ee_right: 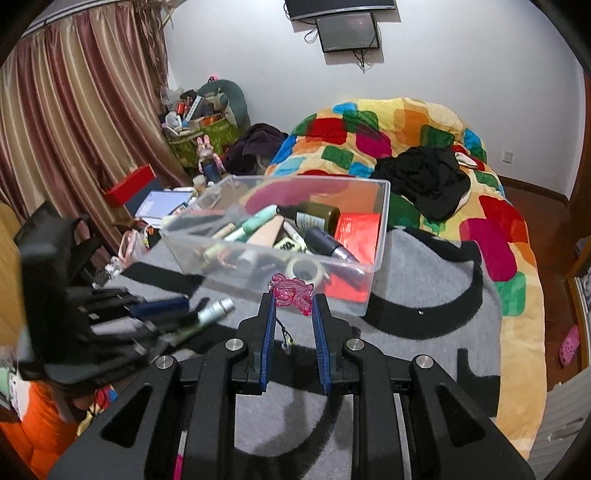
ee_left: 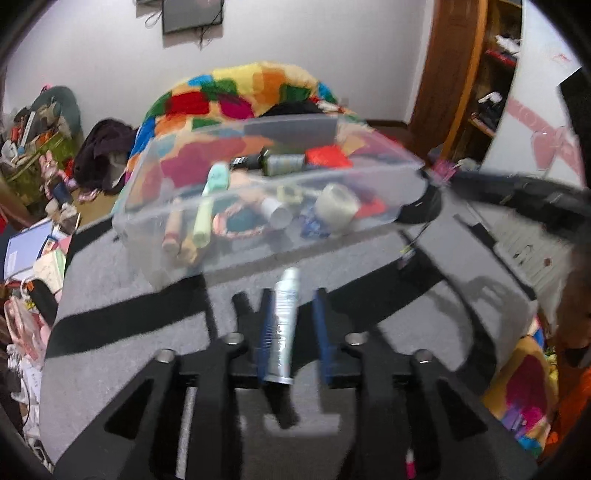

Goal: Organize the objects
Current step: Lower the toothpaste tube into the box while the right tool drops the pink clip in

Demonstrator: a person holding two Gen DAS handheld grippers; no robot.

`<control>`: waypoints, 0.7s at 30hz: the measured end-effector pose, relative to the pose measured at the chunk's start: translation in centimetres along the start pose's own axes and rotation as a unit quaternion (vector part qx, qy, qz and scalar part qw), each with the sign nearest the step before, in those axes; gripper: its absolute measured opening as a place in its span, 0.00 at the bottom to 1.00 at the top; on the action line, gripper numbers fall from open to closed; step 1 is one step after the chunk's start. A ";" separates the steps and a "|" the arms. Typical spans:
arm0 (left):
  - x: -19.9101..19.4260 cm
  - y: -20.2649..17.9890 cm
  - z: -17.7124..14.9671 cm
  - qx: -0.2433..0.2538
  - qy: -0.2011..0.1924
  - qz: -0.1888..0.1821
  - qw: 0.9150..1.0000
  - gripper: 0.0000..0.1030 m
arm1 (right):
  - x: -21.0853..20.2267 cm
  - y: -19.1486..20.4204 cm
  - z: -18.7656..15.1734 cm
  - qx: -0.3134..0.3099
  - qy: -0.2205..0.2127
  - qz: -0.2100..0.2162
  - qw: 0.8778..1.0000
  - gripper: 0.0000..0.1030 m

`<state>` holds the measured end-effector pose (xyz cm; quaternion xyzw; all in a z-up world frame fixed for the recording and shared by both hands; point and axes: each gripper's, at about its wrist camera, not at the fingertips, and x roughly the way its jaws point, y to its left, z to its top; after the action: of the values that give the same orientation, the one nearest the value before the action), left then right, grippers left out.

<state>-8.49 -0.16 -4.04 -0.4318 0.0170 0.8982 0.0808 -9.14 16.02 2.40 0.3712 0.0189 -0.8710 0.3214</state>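
Clear plastic bin point(ee_right: 376, 229) sits on a grey-and-black blanket point(ee_right: 424, 266) spread over a bed, w/ a multicoloured patchwork quilt point(ee_right: 406, 122) bunched behind it. Bin holds a jumble of small items: a roll of tape point(ee_right: 306, 271), a dark olive bottle point(ee_right: 317, 216), a red packet point(ee_right: 356, 229), a mint-green tube point(ee_right: 255, 223), pens & markers.

Left gripper point(ee_left: 293, 295) is clamped on a silver-white tube point(ee_left: 284, 325); the tube stands lengthwise between the blue finger pads point(ee_left: 265, 332), nozzle end pointing fwd toward the bin's near wall. The tube is outside the bin, just short of it, above the blanket. Left view is motion-blurred.

Right gripper point(ee_right: 293, 301) pinches a pink translucent charm point(ee_right: 293, 293) at its fingertips, a thin dark cord w/ a small clip dangling below between the fingers. The charm hangs just in front of the bin's near wall, beside the tape roll, not inside.

In the right view, the left gripper & its tube appear at the left edge, blurred, near the bin's front-left corner. Striped curtains point(ee_right: 74, 129) hang at left; a dark screen point(ee_right: 349, 31) is mounted on the white wall.
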 end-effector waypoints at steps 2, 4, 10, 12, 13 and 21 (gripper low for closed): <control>1.0 0.3 -0.3 0.000 0.010 0.012 1.000 0.34 | -0.2 0.1 0.5 0.002 -0.007 0.003 1.000 0.17; 2.0 0.6 -0.5 -0.002 0.024 0.011 1.000 0.34 | -0.2 0.2 0.8 0.004 -0.013 0.008 1.000 0.17; 2.2 0.5 -0.6 -0.002 0.016 0.014 1.000 0.15 | -0.1 0.6 2.2 0.011 -0.028 0.016 0.999 0.17; 1.7 0.5 -0.4 -0.005 0.009 0.009 1.000 0.15 | 0.1 0.5 2.8 0.017 -0.032 0.018 0.999 0.17; 1.3 0.6 -0.3 -0.008 0.004 0.007 1.000 0.15 | 0.2 0.5 3.0 0.019 -0.034 0.019 0.999 0.17; -3.2 1.3 1.5 -0.025 -0.059 -0.013 0.998 0.15 | 0.1 0.5 5.6 0.033 -0.060 0.021 0.997 0.17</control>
<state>-7.89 -1.73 -0.65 -0.3803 -0.0154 0.9210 0.0825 -12.45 14.05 6.45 0.3292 -0.0365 -0.8849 0.3275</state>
